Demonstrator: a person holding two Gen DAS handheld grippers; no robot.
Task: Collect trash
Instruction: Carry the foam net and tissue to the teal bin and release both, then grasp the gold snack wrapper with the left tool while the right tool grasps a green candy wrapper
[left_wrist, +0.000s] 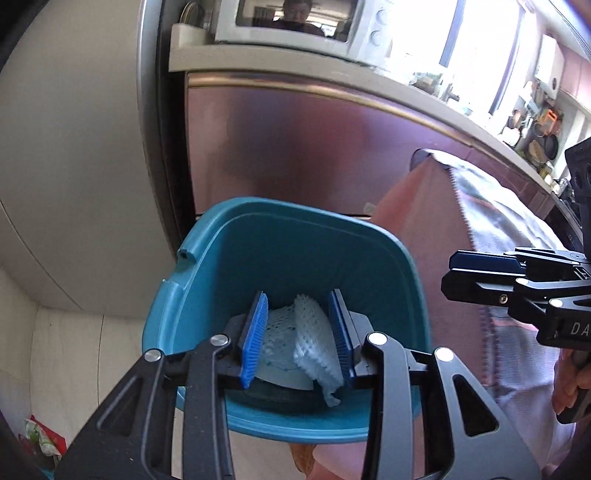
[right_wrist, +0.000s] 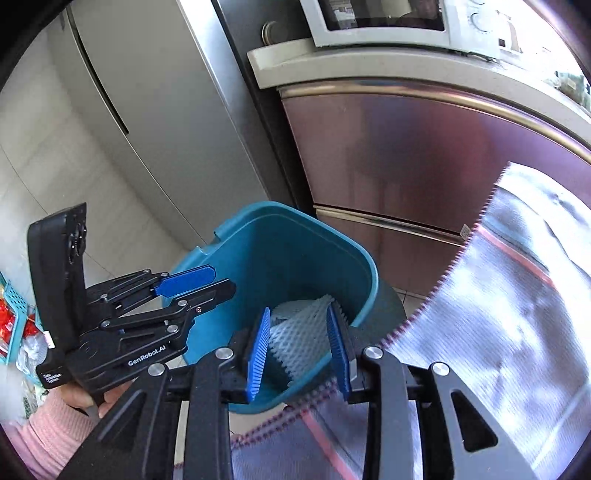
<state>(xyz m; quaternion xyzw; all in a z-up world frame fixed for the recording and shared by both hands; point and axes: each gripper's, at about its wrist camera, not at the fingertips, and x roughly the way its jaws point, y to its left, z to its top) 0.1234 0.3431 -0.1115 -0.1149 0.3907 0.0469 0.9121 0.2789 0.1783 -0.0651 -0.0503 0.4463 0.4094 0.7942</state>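
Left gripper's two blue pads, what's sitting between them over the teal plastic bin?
White foam netting lies between the left gripper's blue pads, seen against the inside of the teal plastic bin in the left wrist view. Whether the pads touch it is unclear.

Teal bin (left_wrist: 280, 254) mouth open upward, interior clear above the white foam net (left_wrist: 314, 339) lying at its bottom. Left tongs (left_wrist: 299, 339) sit over the mouth, pads apart, foam showing between them. Cabinet front (left_wrist: 295, 147) blocks at 12 o'clock just behind the bin rim. Hanging cloth (left_wrist: 498, 229) crowds the bin at 3 o'clock. Right tongs (left_wrist: 480, 273) hang at 3 o'clock, near the rim. Fridge (left_wrist: 74, 166) walls off 9 to 10 o'clock; bare floor (left_wrist: 74, 350) free at 8 o'clock.
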